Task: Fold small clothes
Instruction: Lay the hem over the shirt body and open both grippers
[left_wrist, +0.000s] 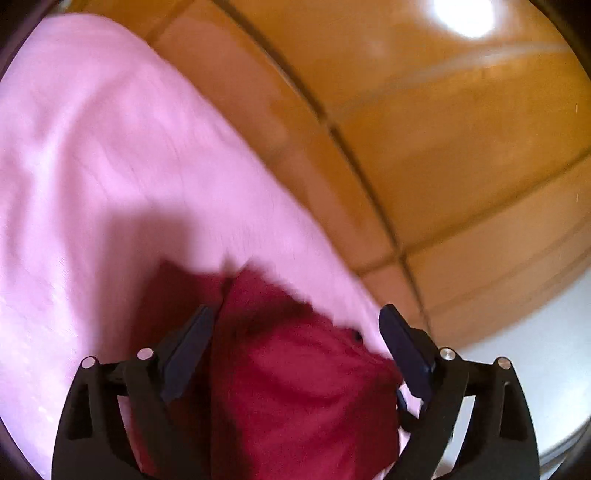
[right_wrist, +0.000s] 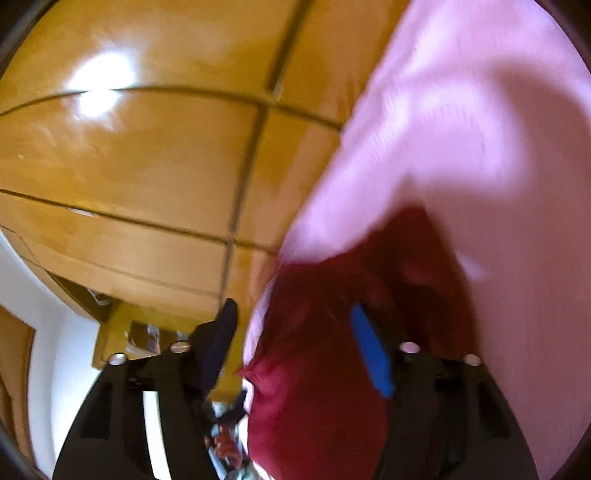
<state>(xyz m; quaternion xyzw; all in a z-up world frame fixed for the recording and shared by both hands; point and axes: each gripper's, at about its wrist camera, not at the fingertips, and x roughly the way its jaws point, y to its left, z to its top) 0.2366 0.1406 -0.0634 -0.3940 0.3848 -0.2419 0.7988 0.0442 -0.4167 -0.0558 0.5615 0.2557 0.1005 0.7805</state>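
A small dark red garment (left_wrist: 295, 376) lies bunched on a pink cloth (left_wrist: 110, 155). In the left wrist view my left gripper (left_wrist: 297, 325) is open, its two fingers wide apart with the red garment between and below them. In the right wrist view the same red garment (right_wrist: 314, 369) fills the gap of my right gripper (right_wrist: 295, 317), which is open; its right finger (right_wrist: 371, 350) shows a blue pad lying against the fabric. Both views are blurred by motion. I cannot tell whether the fingers touch the garment.
The pink cloth (right_wrist: 461, 129) covers the work surface. Beyond its edge are glossy orange-brown wooden panels (left_wrist: 443, 147) with dark seams and a bright light reflection (right_wrist: 99, 92). A white wall (right_wrist: 44, 332) and cluttered items (right_wrist: 225, 443) show low in the right wrist view.
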